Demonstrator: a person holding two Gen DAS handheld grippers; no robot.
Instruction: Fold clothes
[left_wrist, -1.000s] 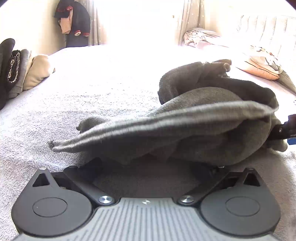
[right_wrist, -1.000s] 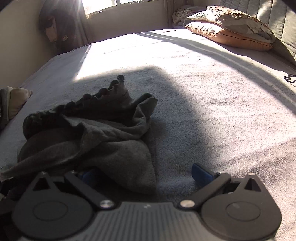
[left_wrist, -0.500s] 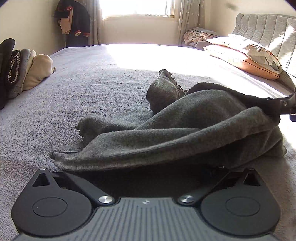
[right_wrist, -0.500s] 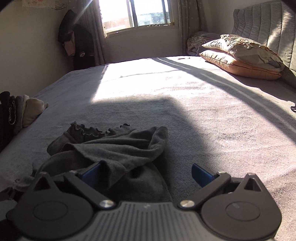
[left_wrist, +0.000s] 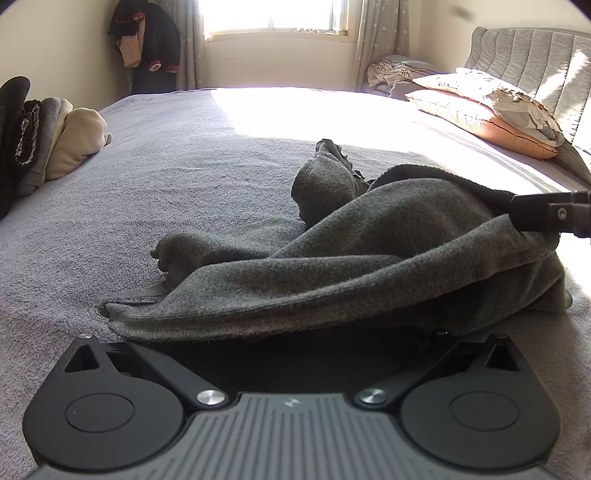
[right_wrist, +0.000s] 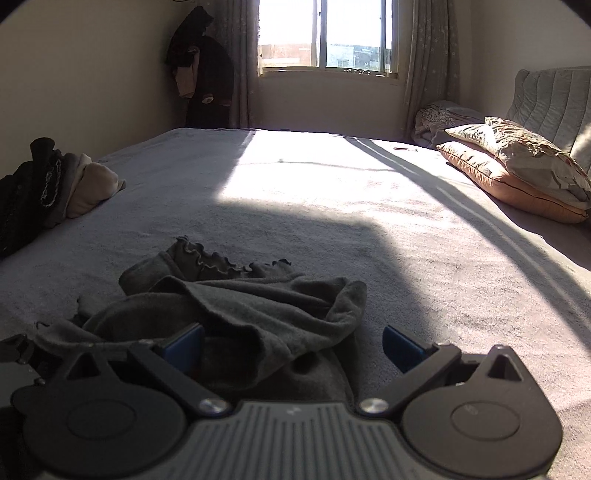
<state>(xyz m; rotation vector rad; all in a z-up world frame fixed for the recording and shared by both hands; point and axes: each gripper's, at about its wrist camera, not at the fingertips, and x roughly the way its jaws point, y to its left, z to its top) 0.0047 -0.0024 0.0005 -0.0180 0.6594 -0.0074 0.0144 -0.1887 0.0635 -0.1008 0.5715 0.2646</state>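
Left wrist view: the grey garment (left_wrist: 369, 273) has come down since a second ago. It hung off the bed (left_wrist: 184, 177) then; now most of it lies bunched on the bed just ahead of the left gripper (left_wrist: 295, 343), hem edge draped over where the jaws would be. The cloth hides them, so I cannot tell how far they're open or whether they pinch it.

The right gripper (right_wrist: 291, 341) has jaws wide apart, blue pads (right_wrist: 184, 347) visible. The garment (right_wrist: 236, 310) sits between and ahead of them, one fold over the left-hand pad, nothing clamped. In the left view one right-gripper finger (left_wrist: 546, 216) pokes in at the far right, touching the raised fold.

My read: lift-and-lay is done but the piece is crumpled, not flat. It likely needs spreading before any fold.

Folded stack (right_wrist: 55, 188) lies well off to the left; pillows (right_wrist: 517, 173) far right.
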